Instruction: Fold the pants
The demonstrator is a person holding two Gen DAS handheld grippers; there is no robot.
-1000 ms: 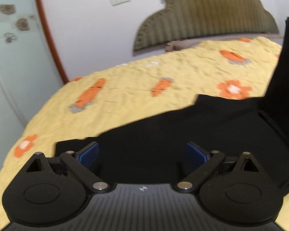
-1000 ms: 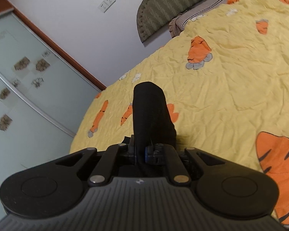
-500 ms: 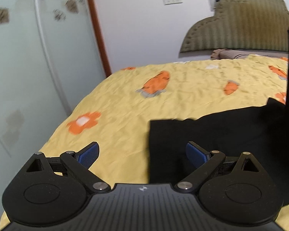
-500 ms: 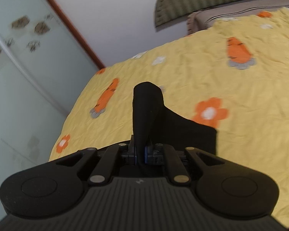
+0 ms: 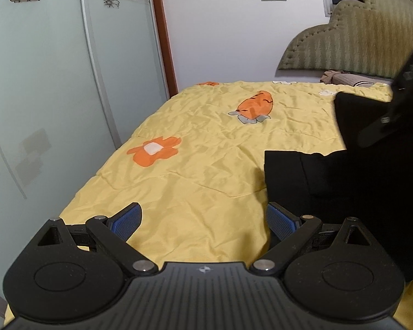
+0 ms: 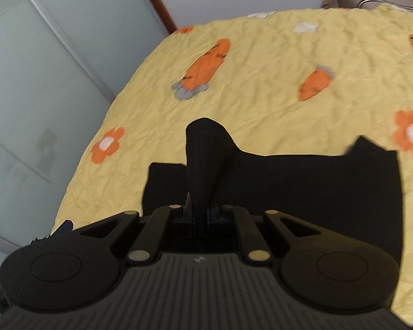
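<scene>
Right gripper (image 6: 201, 217) fingers closed on a pants (image 6: 302, 181) fold, apparently raised at 12 o'clock. Left gripper (image 5: 203, 220) fingers open, pants at 2 o'clock.

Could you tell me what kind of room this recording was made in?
Most likely a bedroom. The black pants lie on a bed with a yellow bedspread printed with carrots and flowers, a padded headboard stands against the wall, and frosted sliding wardrobe doors run along one side.

yellow bedspread (image 5: 206, 181); black pants (image 6: 302, 181) apparently lying on it
</scene>
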